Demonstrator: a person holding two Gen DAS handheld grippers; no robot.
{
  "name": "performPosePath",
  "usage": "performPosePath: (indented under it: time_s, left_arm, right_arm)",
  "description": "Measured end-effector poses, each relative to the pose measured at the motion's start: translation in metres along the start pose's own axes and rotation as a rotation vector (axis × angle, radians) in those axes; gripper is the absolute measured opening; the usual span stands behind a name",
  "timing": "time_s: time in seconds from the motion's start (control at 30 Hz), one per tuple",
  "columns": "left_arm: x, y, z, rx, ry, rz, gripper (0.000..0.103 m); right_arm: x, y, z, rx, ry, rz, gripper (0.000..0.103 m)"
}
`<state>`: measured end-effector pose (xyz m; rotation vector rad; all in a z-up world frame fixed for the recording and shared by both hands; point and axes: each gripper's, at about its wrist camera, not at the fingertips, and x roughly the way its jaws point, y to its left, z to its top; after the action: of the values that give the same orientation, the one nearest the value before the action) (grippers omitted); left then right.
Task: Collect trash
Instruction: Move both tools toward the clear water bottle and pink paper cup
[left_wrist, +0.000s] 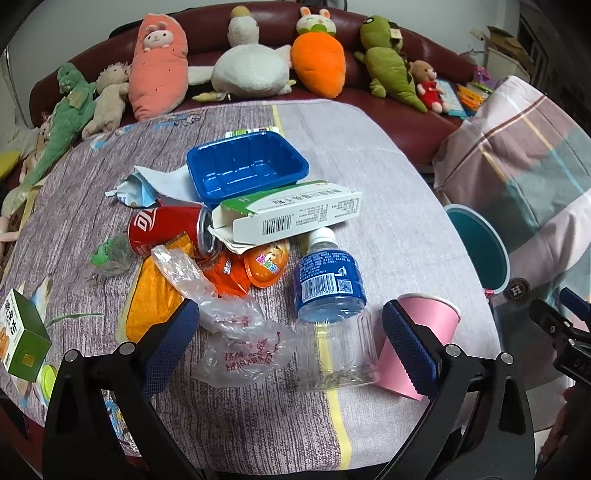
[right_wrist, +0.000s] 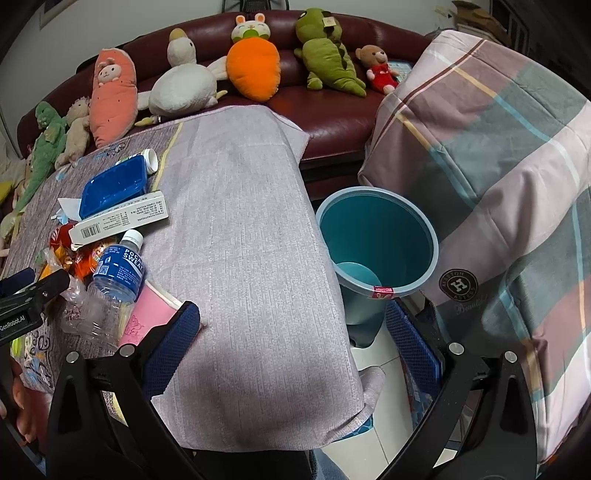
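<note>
1. The round teal plastic waste bin (right_wrist: 376, 254) stands on the floor off the table's right edge, at about 3 o'clock from the litter pile; nothing shows inside it, only its bare teal bottom, and a small red sticker sits on its near rim.
2. The shallow blue rectangular plastic tray (left_wrist: 246, 165) lies at the pile's 12 o'clock and is empty.
3. The pink paper cup (left_wrist: 424, 332) lies on its side at the pile's 4 o'clock, just beside the bottle; its inside cannot be seen.
4. The clear plastic bottle with a blue label and white cap (left_wrist: 330, 295) lies on the cloth-covered table (right_wrist: 240, 258), cap pointing to 12 o'clock, apparently empty.
5. The rest of the litter sits at the table's middle: a red drink can (left_wrist: 168, 229) on its side, a white-and-green cardboard box (left_wrist: 291, 214) with an open flap resting over the can, orange snack wrappers (left_wrist: 221, 273), and a crumpled clear plastic bag (left_wrist: 236, 332) at 6 o'clock.
6. The left gripper (left_wrist: 291, 339) has its blue-padded tongs wide apart, straddling the plastic bag and the bottle's base, gripping nothing.
7. The right gripper (right_wrist: 291, 332) also has its tongs spread, above the table edge and the bin, empty.
</note>
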<state>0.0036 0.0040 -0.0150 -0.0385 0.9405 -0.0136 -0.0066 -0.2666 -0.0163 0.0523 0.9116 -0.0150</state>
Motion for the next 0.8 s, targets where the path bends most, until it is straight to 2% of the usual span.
performPosePath:
  time_s: [0.8]
  left_arm:
    - [0.0102,-0.0061,-0.0027,0.022,0.035,-0.028,0.099]
  right_arm:
    - [0.0108,-0.0059,-0.0019,0.024,0.022,0.0,0.097]
